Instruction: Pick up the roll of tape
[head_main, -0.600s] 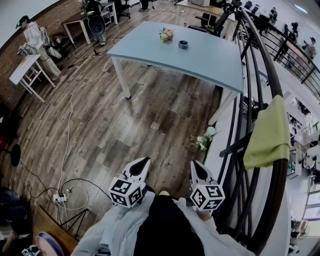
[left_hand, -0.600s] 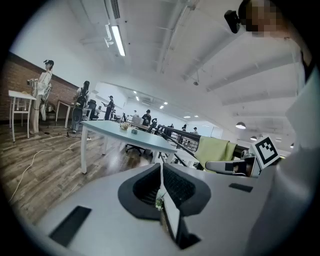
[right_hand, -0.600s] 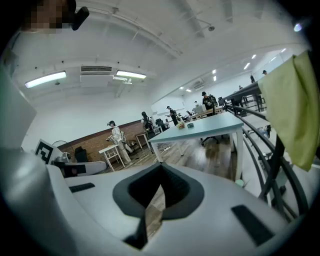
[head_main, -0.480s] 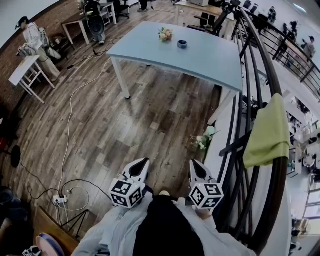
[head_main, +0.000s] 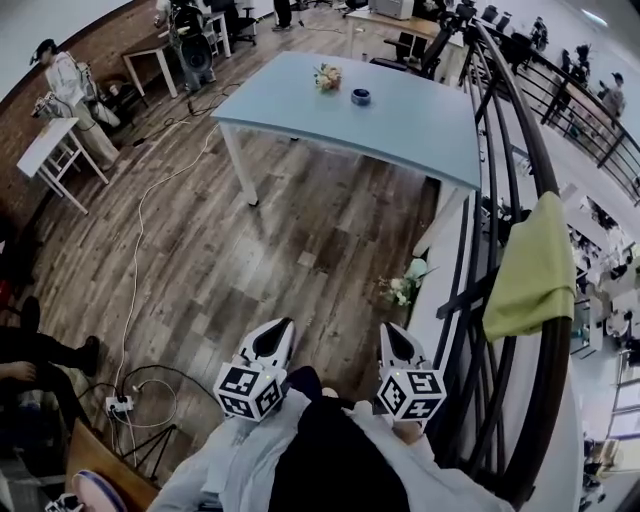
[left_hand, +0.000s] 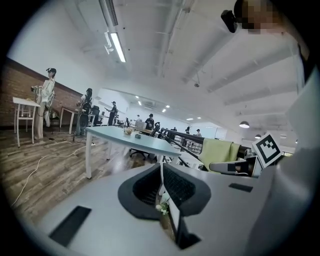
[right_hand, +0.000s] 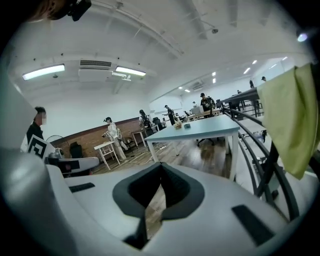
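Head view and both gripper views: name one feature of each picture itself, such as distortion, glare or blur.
Head view: strong fisheye, the railing bows into an arc, the roll of tape shows tiny. Left gripper view: dark round vignette, glaring ceiling light, mosaic patch top right. Right gripper view: same vignette, green cloth stretched at the edge.

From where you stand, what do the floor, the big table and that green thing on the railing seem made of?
Floor: wood planks or wood-look laminate, brown with streaky grain and visible seams. Table: smooth, matte pale blue top, probably laminate; white legs, perhaps painted metal. Green cloth: soft fabric; it drapes and folds over the railing, which looks like dark painted metal.
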